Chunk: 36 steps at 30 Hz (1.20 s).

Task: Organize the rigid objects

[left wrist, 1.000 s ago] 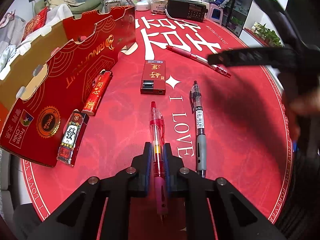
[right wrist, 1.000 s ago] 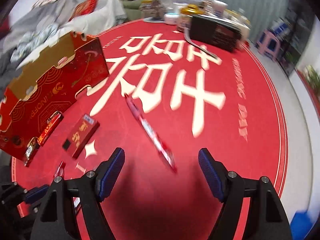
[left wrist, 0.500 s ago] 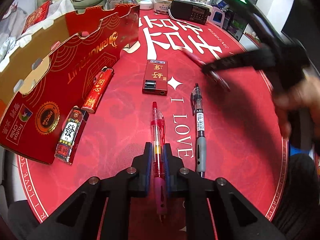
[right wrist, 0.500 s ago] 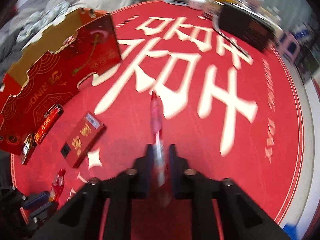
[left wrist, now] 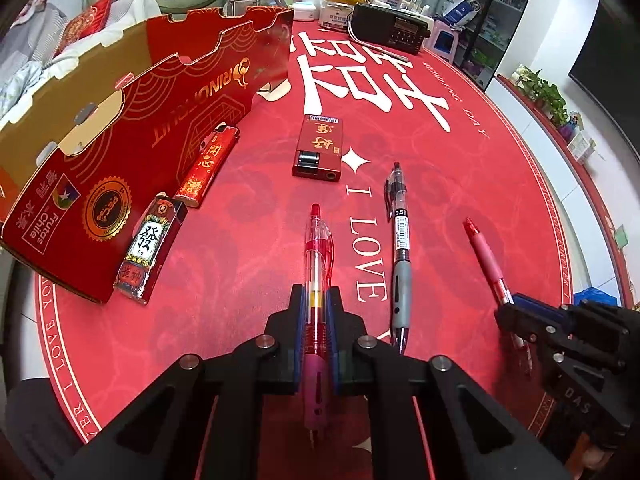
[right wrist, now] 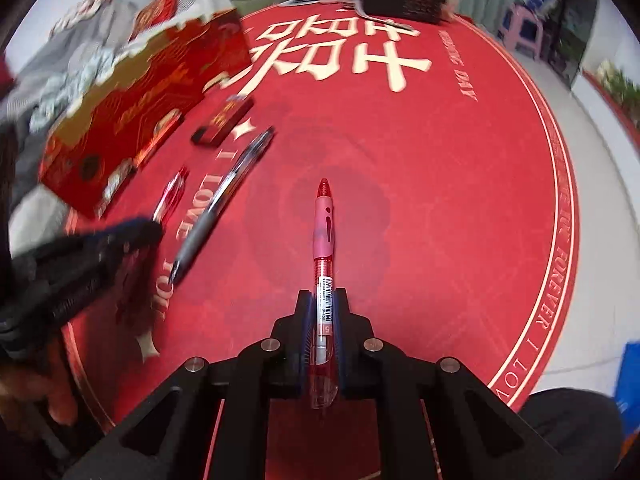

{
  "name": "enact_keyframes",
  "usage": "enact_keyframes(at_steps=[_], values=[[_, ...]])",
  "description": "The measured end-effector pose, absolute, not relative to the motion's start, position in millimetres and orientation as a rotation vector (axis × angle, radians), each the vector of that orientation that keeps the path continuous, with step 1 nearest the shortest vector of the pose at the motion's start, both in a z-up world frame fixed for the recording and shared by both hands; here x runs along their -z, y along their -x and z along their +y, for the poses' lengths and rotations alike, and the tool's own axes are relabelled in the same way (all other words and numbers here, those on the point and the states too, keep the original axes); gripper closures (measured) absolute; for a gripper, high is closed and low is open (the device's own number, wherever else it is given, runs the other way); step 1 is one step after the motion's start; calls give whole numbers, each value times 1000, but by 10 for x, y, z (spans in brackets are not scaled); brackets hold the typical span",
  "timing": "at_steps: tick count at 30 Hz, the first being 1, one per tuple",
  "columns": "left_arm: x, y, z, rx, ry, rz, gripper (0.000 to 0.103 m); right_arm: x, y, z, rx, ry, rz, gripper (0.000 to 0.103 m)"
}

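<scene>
My left gripper (left wrist: 316,300) is shut on a red clear-barrelled pen (left wrist: 317,256) whose cap end points away over the red table mat (left wrist: 256,208). To its right lies a black pen (left wrist: 400,240) with a grey grip. Further right my right gripper (left wrist: 510,306) is shut on a second red pen (left wrist: 486,254) with a pink grip. In the right wrist view that gripper (right wrist: 325,296) clamps the pen (right wrist: 325,236) mid-barrel, tip pointing forward. The left gripper (right wrist: 132,228) shows blurred at left beside the black pen (right wrist: 224,196).
An open red cardboard box (left wrist: 120,120) stands at the left. Two lighters (left wrist: 208,168) (left wrist: 150,248) lie against its front wall. A red flat case (left wrist: 320,148) lies mid-mat. A black radio (left wrist: 390,32) and jars stand at the far edge.
The right gripper closed on the far red pen and carried it toward the near right side, beside the black pen. The left gripper stayed put, still clamped on its pen.
</scene>
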<state>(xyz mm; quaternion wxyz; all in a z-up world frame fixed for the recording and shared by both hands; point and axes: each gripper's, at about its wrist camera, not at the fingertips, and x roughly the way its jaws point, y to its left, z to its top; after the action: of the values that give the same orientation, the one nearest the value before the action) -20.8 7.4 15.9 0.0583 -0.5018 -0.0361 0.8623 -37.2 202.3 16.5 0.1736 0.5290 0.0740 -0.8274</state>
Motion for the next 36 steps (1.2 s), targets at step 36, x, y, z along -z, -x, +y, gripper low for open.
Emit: enact_keyframes(at_steps=[36], values=[[-153, 122, 131, -2648, 1509, -42, 93, -176, 348, 1882, 2354, -1461, 206, 92]])
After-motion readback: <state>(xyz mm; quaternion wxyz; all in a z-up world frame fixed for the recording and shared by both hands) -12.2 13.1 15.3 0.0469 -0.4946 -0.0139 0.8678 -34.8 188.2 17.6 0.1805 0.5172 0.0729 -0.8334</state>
